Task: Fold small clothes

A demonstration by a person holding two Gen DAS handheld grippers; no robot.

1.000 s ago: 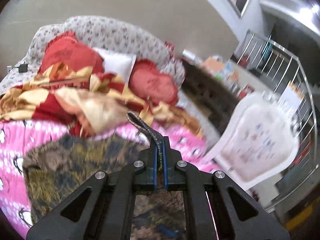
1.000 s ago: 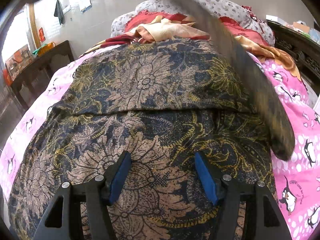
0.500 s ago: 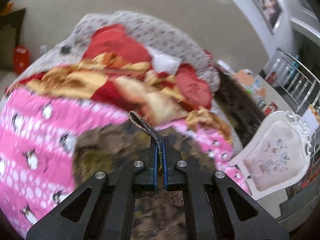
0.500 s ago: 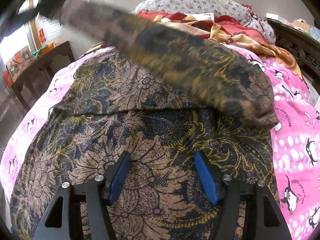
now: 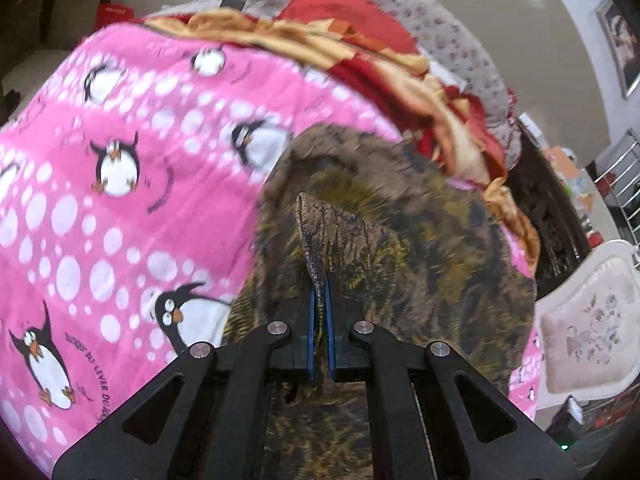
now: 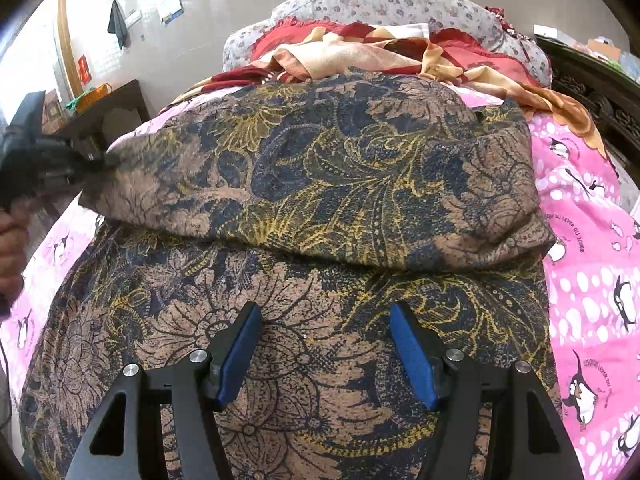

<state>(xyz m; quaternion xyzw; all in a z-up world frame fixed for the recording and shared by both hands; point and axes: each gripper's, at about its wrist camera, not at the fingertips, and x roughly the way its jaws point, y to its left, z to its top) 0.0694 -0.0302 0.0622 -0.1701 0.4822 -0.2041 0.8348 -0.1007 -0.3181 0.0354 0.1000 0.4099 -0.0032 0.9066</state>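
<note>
On a bed spread with a pink penguin-print blanket [image 6: 584,264], one brown, navy and gold floral garment [image 6: 320,208] lies across the middle, its far part folded toward the camera into a thick band over the flat lower part. At the left edge of the right wrist view, the left gripper [image 6: 86,168], held in a person's hand [image 6: 10,248], pinches the left end of that folded band, lifting it slightly off the blanket. Seen from the left wrist camera, the left gripper [image 5: 319,320] has its two blue pads pressed together on a peaked corner of the cloth, which rises in a point just ahead of the fingertips, with the rest of the garment spreading beyond and to the right. The right gripper [image 6: 326,346] hovers low over the near, flat part of the garment with its jaws spread wide and nothing between them. One heap of red and gold bedding [image 6: 380,52] sits at the head of the bed, backed by one grey floral pillow [image 6: 380,4]. One white upholstered chair [image 5: 588,340] stands beside the bed.
</note>
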